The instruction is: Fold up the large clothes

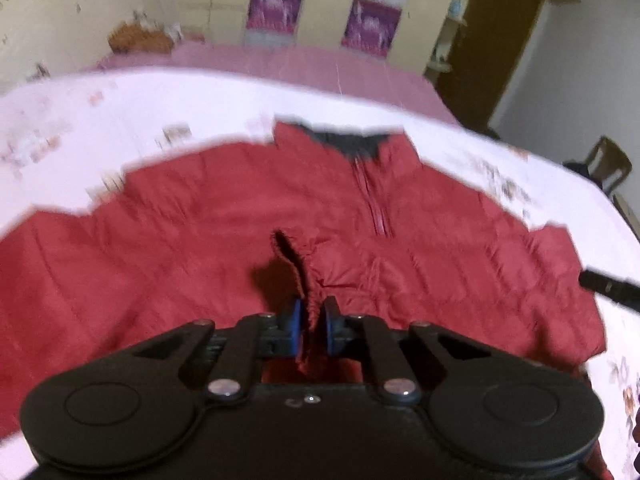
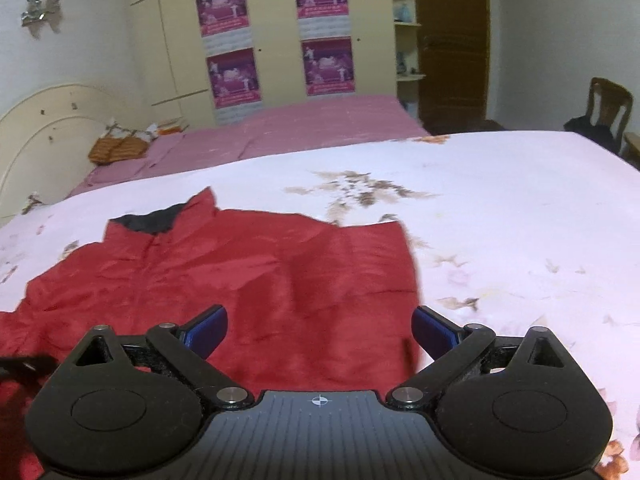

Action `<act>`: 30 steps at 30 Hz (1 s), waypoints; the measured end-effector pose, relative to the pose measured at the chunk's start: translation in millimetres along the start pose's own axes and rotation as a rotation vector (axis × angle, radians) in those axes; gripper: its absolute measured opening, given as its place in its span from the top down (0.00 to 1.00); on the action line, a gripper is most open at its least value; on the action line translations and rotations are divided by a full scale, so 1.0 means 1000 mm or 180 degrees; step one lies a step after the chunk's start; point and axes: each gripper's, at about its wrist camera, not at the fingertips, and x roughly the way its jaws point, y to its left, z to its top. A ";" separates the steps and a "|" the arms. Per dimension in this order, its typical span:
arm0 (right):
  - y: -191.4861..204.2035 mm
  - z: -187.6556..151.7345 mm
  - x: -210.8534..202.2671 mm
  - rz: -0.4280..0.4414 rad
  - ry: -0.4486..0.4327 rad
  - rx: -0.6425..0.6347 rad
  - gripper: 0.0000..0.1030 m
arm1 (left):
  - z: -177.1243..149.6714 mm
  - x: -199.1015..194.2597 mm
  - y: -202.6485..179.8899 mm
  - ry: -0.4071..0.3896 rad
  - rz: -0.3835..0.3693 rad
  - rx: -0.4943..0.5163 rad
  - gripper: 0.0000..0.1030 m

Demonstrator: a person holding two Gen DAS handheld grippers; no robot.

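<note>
A red padded jacket point(image 1: 208, 240) with a dark collar lining point(image 1: 348, 142) and a front zip lies spread on a white flowered bedsheet point(image 1: 120, 120). My left gripper point(image 1: 311, 330) is shut on a red cuff or sleeve end point(image 1: 298, 268) and holds it above the jacket's chest. In the right wrist view the jacket point(image 2: 240, 276) lies flat with one side folded in. My right gripper point(image 2: 320, 330) is open and empty above the jacket's right edge. The right gripper's tip point(image 1: 608, 286) shows at the right of the left wrist view.
A second bed with a pink sheet point(image 2: 304, 124) stands behind. Cream wardrobes with purple posters point(image 2: 236, 76) line the back wall. A brown door point(image 2: 452, 44) and a wooden chair point(image 2: 604, 108) stand at the right. An orange basket point(image 2: 116, 148) sits by the headboard.
</note>
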 end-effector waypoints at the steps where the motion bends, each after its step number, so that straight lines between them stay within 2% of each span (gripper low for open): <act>1: -0.001 0.001 0.002 -0.0033 -0.0018 -0.0028 0.05 | 0.003 -0.006 0.004 -0.0076 0.0038 -0.0011 0.89; 2: -0.002 0.001 0.004 -0.0065 -0.0036 -0.0057 0.05 | 0.007 -0.011 0.011 -0.0141 0.0108 -0.0027 0.89; 3: -0.003 0.002 0.007 -0.0088 -0.0045 -0.0086 0.12 | 0.008 -0.012 0.017 -0.0161 0.0180 -0.0030 0.89; 4: -0.003 0.002 0.012 -0.0091 -0.0023 -0.0109 0.26 | 0.008 -0.011 0.023 -0.0145 0.0265 -0.0026 0.89; 5: -0.004 0.002 0.018 -0.0101 0.0025 -0.0121 0.29 | 0.006 -0.006 0.029 -0.0098 0.0333 -0.0030 0.89; 8: -0.013 0.001 0.044 -0.0090 0.0214 -0.0011 0.29 | -0.005 0.012 0.040 0.0139 0.0369 -0.0037 0.89; 12: -0.035 0.007 0.072 -0.0173 0.0313 0.0278 0.28 | -0.013 0.022 0.038 0.0210 0.0425 0.0016 0.89; 17: -0.055 0.015 0.102 -0.0027 0.0542 0.0578 0.29 | -0.017 0.025 0.041 0.0258 0.0454 0.0039 0.89; 18: -0.056 0.015 0.108 0.0016 0.0596 0.0627 0.35 | -0.018 0.026 0.040 0.0263 0.0466 0.0055 0.89; 20: -0.053 0.014 0.110 0.0084 0.0587 0.0580 0.58 | -0.020 0.027 0.039 0.0260 0.0489 0.0090 0.89; 21: -0.049 0.014 0.109 0.0154 0.0589 0.0548 0.82 | -0.020 0.027 0.038 0.0258 0.0500 0.0104 0.89; 24: -0.042 0.014 0.100 0.0053 0.0453 0.0397 0.90 | -0.019 0.027 0.034 0.0235 0.0509 0.0139 0.89; 26: -0.046 0.013 0.095 -0.0114 0.0335 0.0368 0.91 | -0.019 0.029 0.030 0.0222 0.0476 0.0169 0.87; 28: -0.048 0.004 0.104 -0.0223 0.0442 0.0297 0.91 | -0.021 0.034 0.025 0.0203 0.0506 0.0236 0.85; 30: -0.042 0.002 0.103 -0.0293 0.0403 0.0139 0.90 | -0.021 0.036 0.022 0.0186 0.0564 0.0299 0.83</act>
